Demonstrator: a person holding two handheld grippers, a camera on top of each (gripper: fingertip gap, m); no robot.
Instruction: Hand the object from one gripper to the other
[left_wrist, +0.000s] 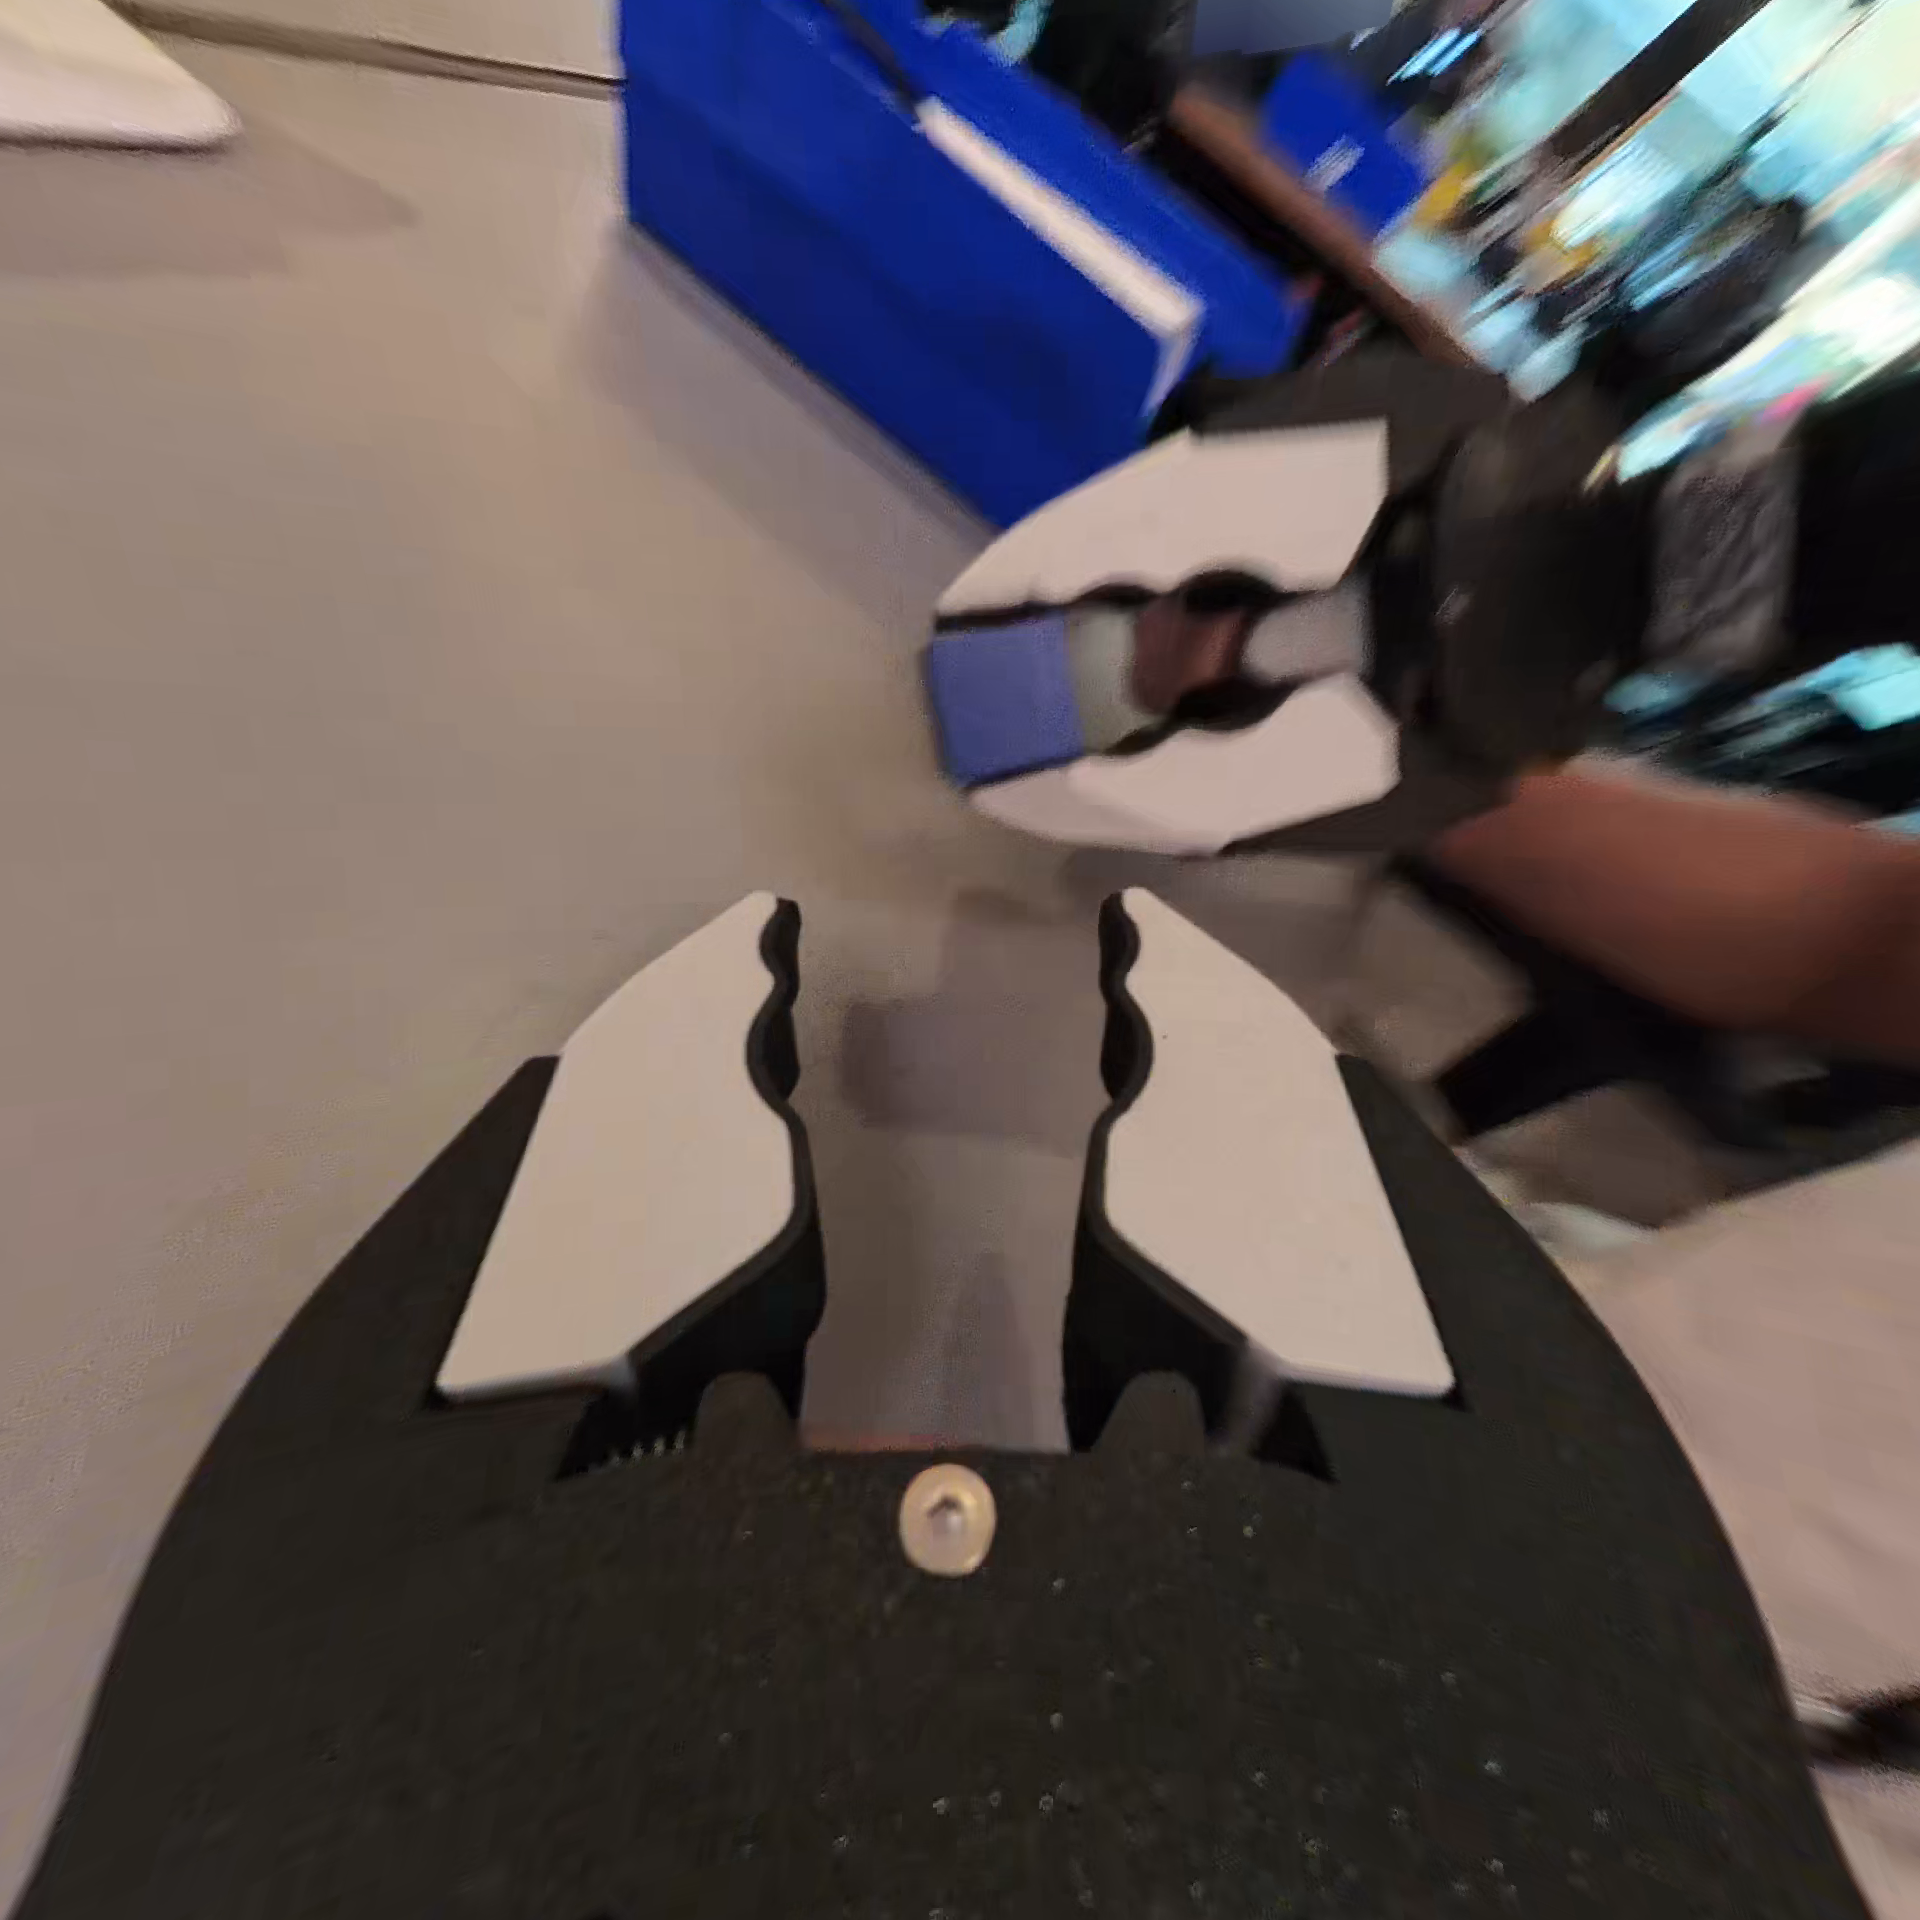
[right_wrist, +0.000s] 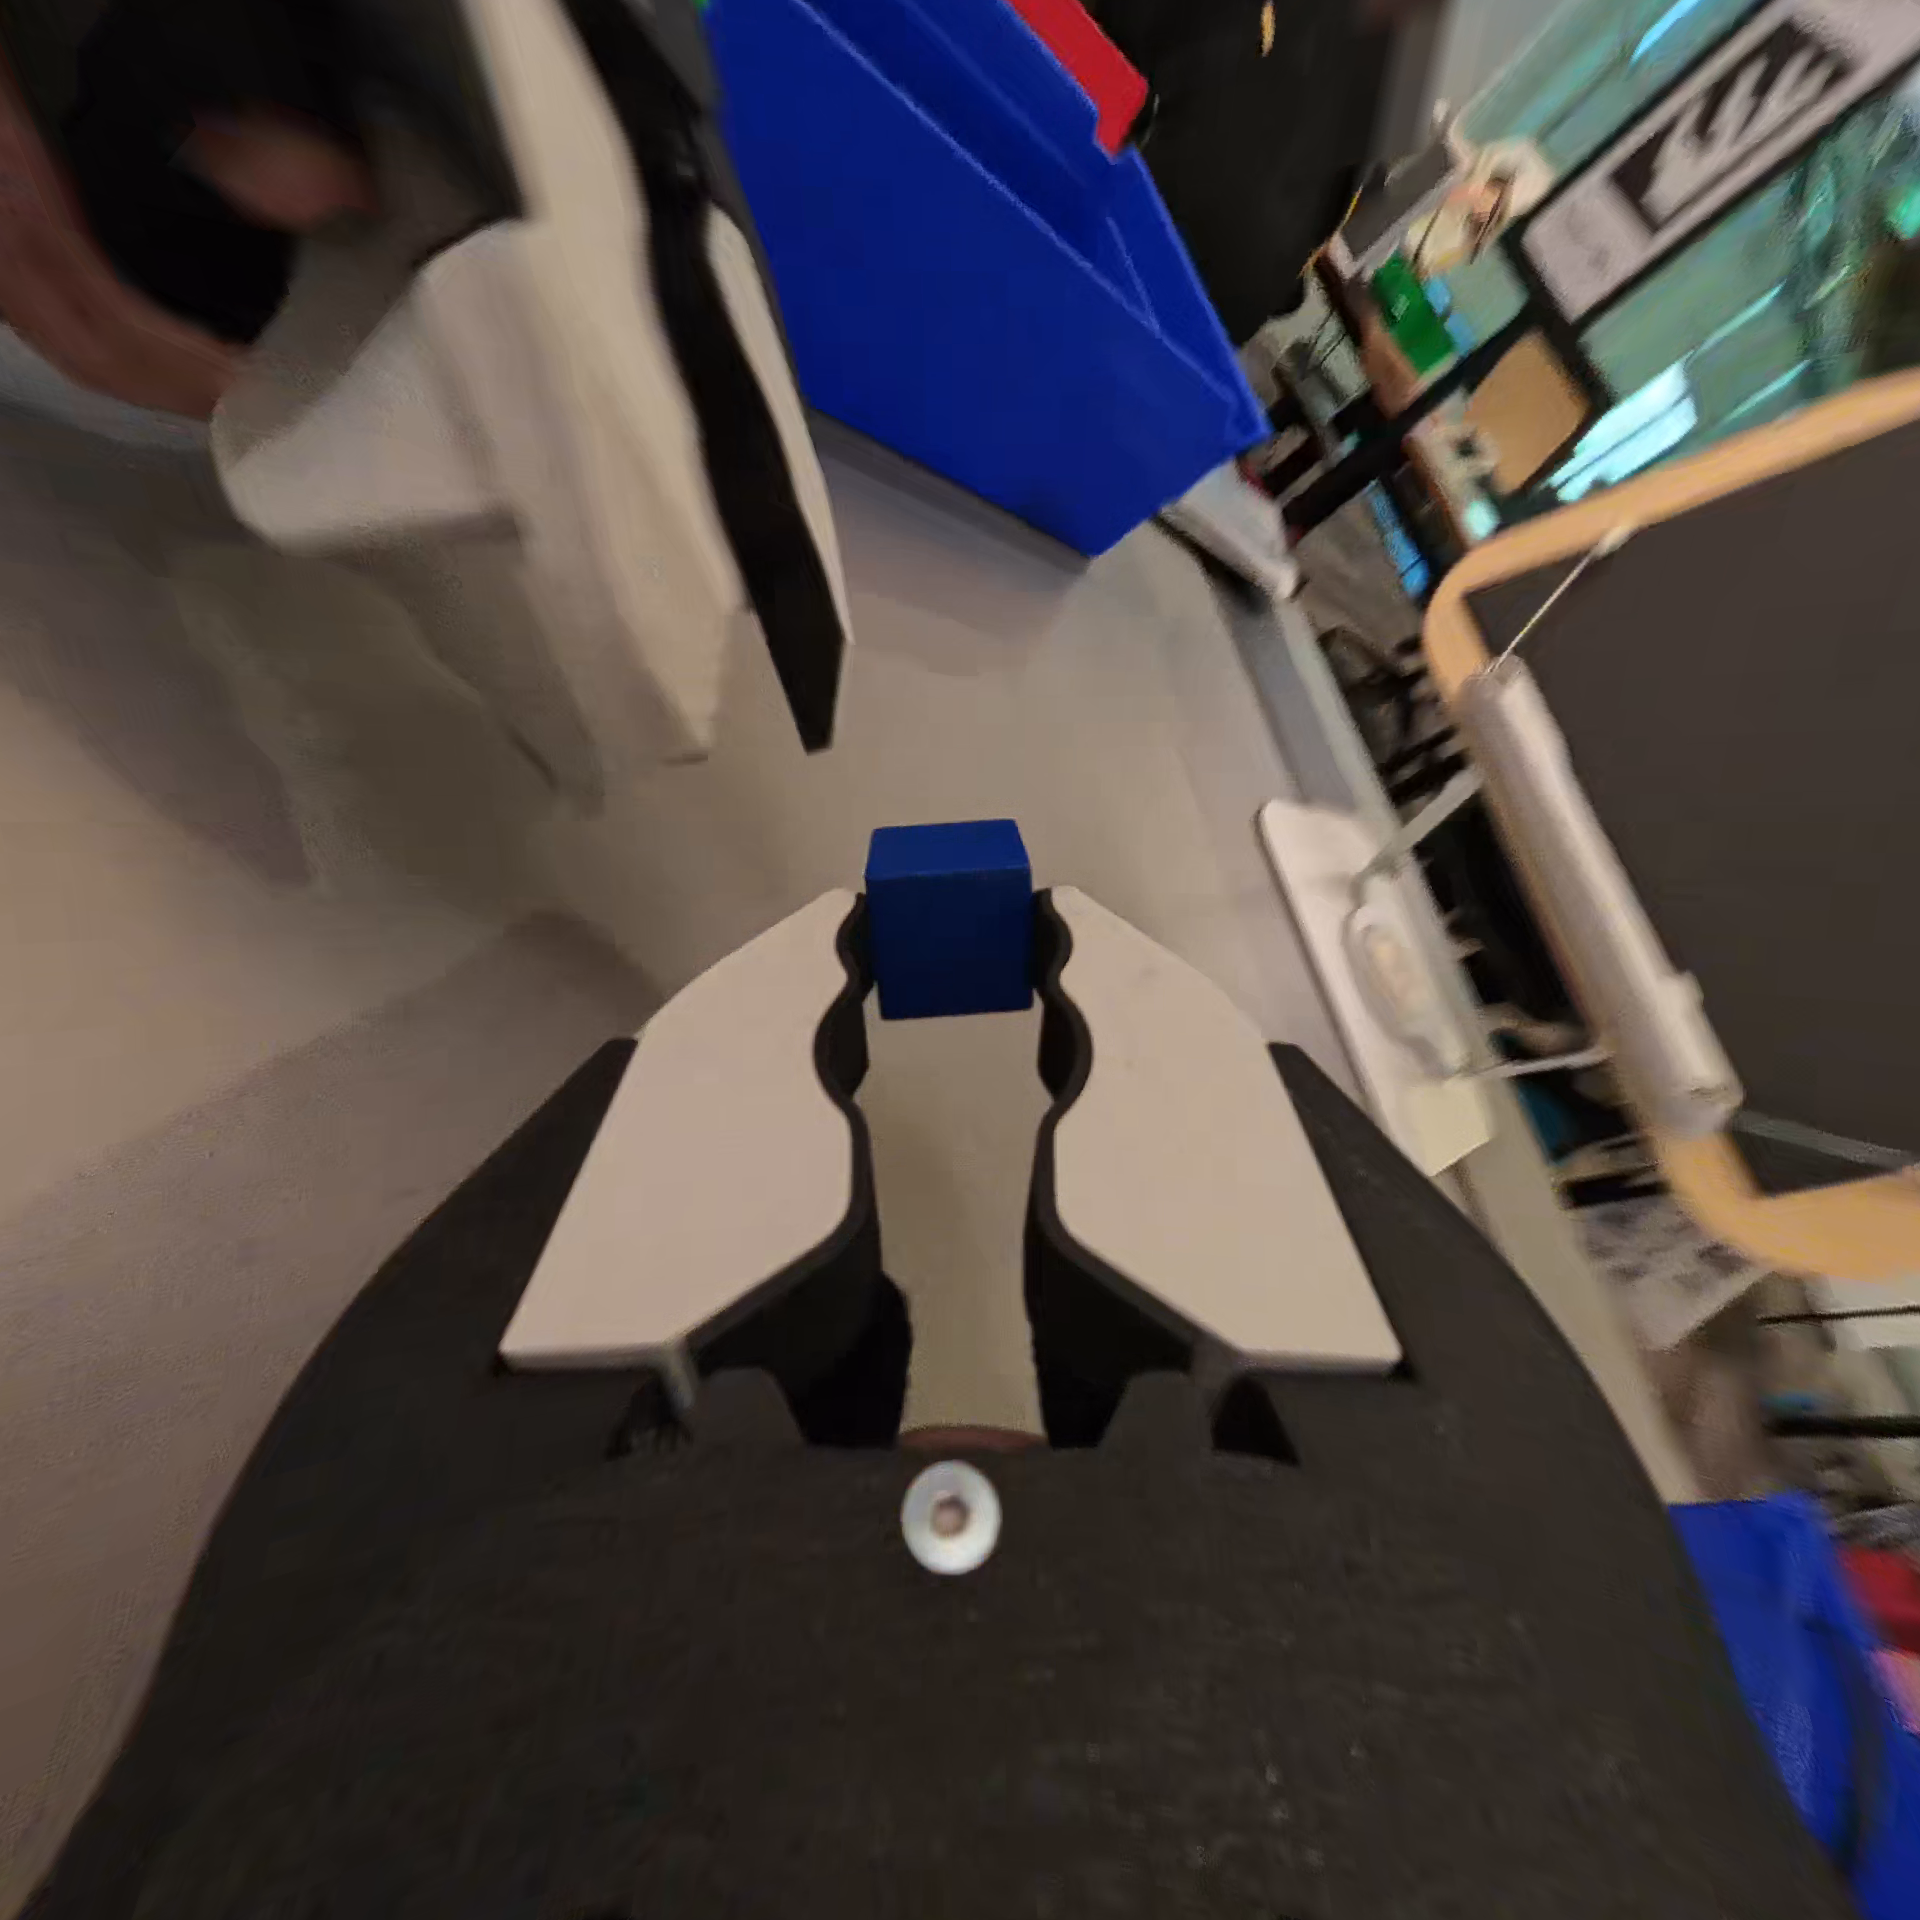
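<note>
A small blue cube (right_wrist: 948, 920) is pinched between the tips of my right gripper (right_wrist: 948, 914), which is shut on it above the pale table. In the left wrist view the right gripper (left_wrist: 971, 707) comes in from the right, turned sideways, with the blue cube (left_wrist: 1003, 707) sticking out of its tips. My left gripper (left_wrist: 948, 914) is open and empty, its tips just below and left of the cube, apart from it. In the right wrist view the left gripper (right_wrist: 727, 582) hangs blurred at the upper left, beyond the cube.
A blue bin (left_wrist: 883, 249) stands on the table behind the grippers; it also shows in the right wrist view (right_wrist: 966, 270). A person's forearm (left_wrist: 1714, 904) holds the right gripper. A chair with a wooden frame (right_wrist: 1558, 582) and cluttered shelves lie past the table's right edge.
</note>
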